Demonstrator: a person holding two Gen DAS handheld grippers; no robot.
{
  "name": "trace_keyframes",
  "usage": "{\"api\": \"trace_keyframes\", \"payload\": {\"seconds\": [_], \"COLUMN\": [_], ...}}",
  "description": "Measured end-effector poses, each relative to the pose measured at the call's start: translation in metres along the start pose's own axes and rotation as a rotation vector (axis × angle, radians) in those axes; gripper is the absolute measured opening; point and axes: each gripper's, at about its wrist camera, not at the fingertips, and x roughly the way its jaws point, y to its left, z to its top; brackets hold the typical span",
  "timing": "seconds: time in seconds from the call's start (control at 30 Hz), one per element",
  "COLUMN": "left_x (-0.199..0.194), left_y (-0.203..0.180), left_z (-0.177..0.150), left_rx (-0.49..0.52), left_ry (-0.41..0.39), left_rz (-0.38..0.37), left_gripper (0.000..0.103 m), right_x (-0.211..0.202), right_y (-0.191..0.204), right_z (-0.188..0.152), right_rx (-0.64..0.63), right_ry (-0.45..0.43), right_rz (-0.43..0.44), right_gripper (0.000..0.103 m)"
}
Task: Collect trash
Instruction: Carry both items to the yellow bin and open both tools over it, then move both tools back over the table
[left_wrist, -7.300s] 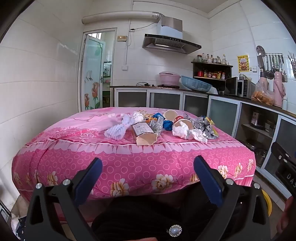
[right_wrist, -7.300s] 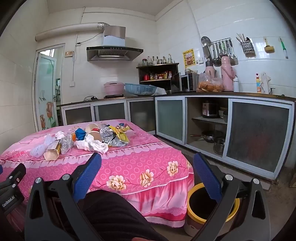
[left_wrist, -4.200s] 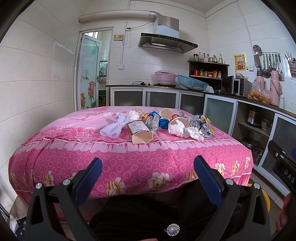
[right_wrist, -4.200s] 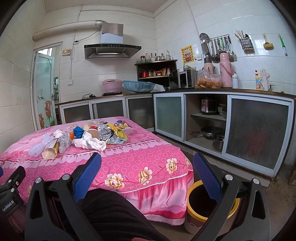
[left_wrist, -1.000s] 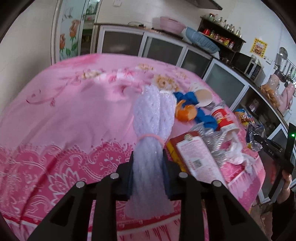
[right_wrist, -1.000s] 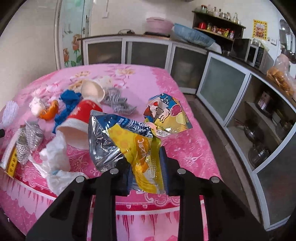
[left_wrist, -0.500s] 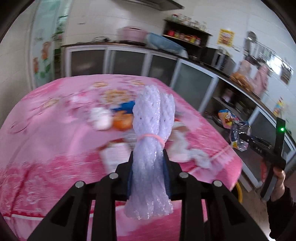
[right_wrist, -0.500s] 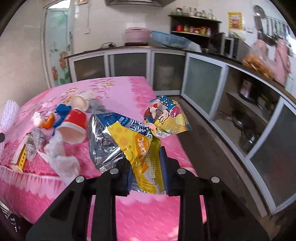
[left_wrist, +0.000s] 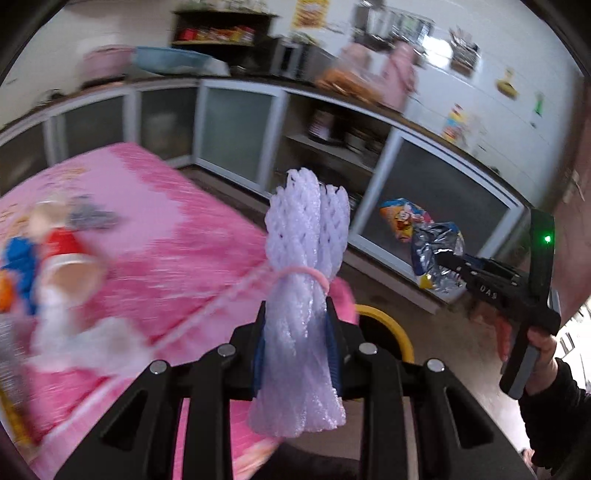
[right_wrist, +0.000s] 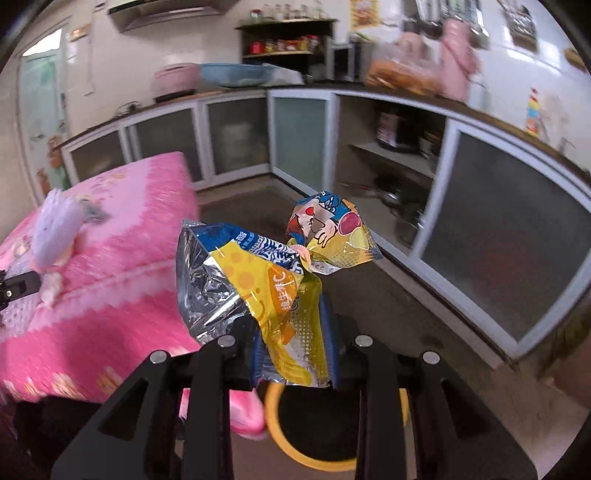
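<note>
My left gripper (left_wrist: 295, 354) is shut on a bundle of white foam fruit netting (left_wrist: 303, 266) tied with a pink band, held in the air past the table's right edge. My right gripper (right_wrist: 293, 343) is shut on crumpled yellow, blue and silver snack wrappers (right_wrist: 258, 273), held above a yellow-rimmed trash bin (right_wrist: 332, 454) on the floor. The bin's rim (left_wrist: 388, 325) also shows in the left wrist view behind the netting. The right gripper with its wrappers (left_wrist: 432, 243) shows there too, at the right.
The table with a pink flowered cloth (left_wrist: 166, 258) stands at left, with a red paper cup (left_wrist: 66, 254), blue scrap (left_wrist: 18, 258) and white tissue on it. Kitchen cabinets (right_wrist: 498, 229) run along the back and right. The floor between is brown.
Both grippers have swung right, away from the table top and toward the bin, each still holding its trash. The view is motion-blurred.
</note>
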Motion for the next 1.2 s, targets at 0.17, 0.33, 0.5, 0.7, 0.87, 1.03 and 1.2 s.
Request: {"api": "trace_keyframes", "payload": {"seconds": [0.17, 0.33, 0.5, 0.7, 0.87, 1.03, 1.2], "left_x": [0.059, 0.111, 0.16, 0.204, 0.226, 0.221, 0.199], "left_y": [-0.053, -0.092, -0.124, -0.134, -0.14, -0.137, -0.13], "left_z": [0.002, 0.001, 0.0, -0.004, -0.007, -0.007, -0.001], "left_rx": [0.084, 0.141, 0.178, 0.157, 0.182, 0.164, 0.119], "left_ry": [0.075, 0.155, 0.207, 0.261, 0.277, 0.229, 0.173], "left_rz": [-0.085, -0.125, -0.144, -0.143, -0.103, -0.131, -0.185], "left_gripper": [0.026, 0.026, 0.026, 0.027, 0.065, 0.087, 0.089], "right_x": [0.011, 0.024, 0.043, 0.068, 0.101, 0.114, 0.084], "right_y": [-0.045, -0.063, -0.073, -0.084, -0.097, -0.108, -0.123], "right_z": [-0.037, -0.067, -0.089, -0.106, -0.12, -0.14, -0.145], "right_rx": [0.064, 0.093, 0.107, 0.126, 0.13, 0.146, 0.18], "right_ry": [0.065, 0.123, 0.179, 0.263, 0.362, 0.426, 0.391], "right_rz": [-0.045, -0.05, -0.066, -0.114, -0.169, -0.226, -0.264], "right_gripper": [0.026, 0.026, 0.026, 0.026, 0.033, 0.052, 0.052]}}
